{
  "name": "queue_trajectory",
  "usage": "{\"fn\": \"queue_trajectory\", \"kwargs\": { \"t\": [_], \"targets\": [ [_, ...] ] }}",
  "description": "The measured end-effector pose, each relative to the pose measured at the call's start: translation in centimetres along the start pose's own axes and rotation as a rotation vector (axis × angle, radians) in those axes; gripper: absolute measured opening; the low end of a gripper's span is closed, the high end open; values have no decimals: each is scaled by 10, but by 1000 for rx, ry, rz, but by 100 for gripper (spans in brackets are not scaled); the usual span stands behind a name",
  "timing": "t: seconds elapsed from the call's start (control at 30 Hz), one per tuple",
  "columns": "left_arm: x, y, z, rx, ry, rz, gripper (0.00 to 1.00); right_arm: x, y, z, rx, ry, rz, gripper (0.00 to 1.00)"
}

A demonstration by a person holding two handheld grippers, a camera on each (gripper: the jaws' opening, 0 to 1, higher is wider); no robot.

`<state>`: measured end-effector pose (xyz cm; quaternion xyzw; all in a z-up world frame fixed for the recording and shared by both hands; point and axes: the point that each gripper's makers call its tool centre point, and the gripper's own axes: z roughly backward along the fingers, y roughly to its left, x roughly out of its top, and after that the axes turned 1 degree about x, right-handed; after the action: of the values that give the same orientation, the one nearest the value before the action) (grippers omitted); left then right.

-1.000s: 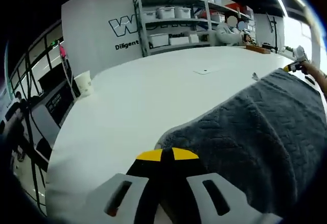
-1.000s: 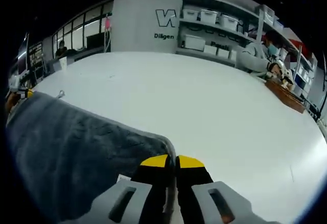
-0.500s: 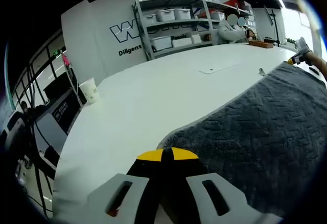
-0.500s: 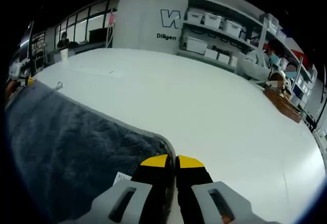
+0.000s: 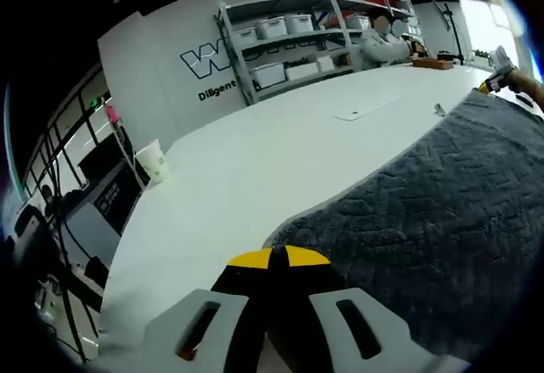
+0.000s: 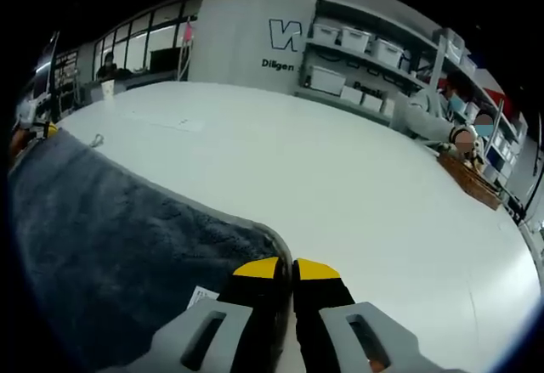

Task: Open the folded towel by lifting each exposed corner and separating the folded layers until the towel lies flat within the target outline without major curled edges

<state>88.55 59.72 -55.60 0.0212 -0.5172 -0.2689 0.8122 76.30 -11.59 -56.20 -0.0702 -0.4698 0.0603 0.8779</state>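
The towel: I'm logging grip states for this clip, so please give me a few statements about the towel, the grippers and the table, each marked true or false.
1. The left gripper is shut on a corner of the grey towel. True.
2. The right gripper is open above the towel. False: its jaws are closed at the towel's corner.
3. The towel is white. False: it is dark grey; the table is white.
4. A paper cup stands on the table. True.
5. The shelves hold bins. True.
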Motion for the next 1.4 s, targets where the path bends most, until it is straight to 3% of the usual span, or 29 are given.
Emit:
{"fn": "queue_trajectory", "kwargs": {
  "t": [0.3,0.4,0.53,0.63,0.77,0.9,0.97,1.1,1.2,1.33,1.4],
  "targets": [
    [0,0,0,4,-21,-9,3,1,-2,-1,-16,-1,21,2],
    [2,-1,2,26,-25,-24,6,2,-6,1,-52,6,49,12],
    [6,6,9,71,-29,-30,23,5,-8,7,-76,8,56,24],
    [10,10,20,78,-43,26,29,8,-12,17,-100,5,68,37],
    [12,0,37,18,-54,139,36,7,-15,33,-121,22,83,45],
    [12,-29,54,-122,-68,227,40,2,-5,55,-93,37,93,54],
    [10,-40,64,-157,-71,242,46,1,3,66,-67,24,91,58],
    [11,-61,90,-228,-84,255,49,-4,19,87,-13,13,59,68],
    [12,-69,110,-244,-92,252,62,-7,31,108,15,0,54,75],
    [1,-87,134,-292,-48,207,88,-12,46,127,60,-12,39,85],
    [-1,-92,141,-301,-41,208,94,-15,50,132,69,-7,37,92]
  ]
}}
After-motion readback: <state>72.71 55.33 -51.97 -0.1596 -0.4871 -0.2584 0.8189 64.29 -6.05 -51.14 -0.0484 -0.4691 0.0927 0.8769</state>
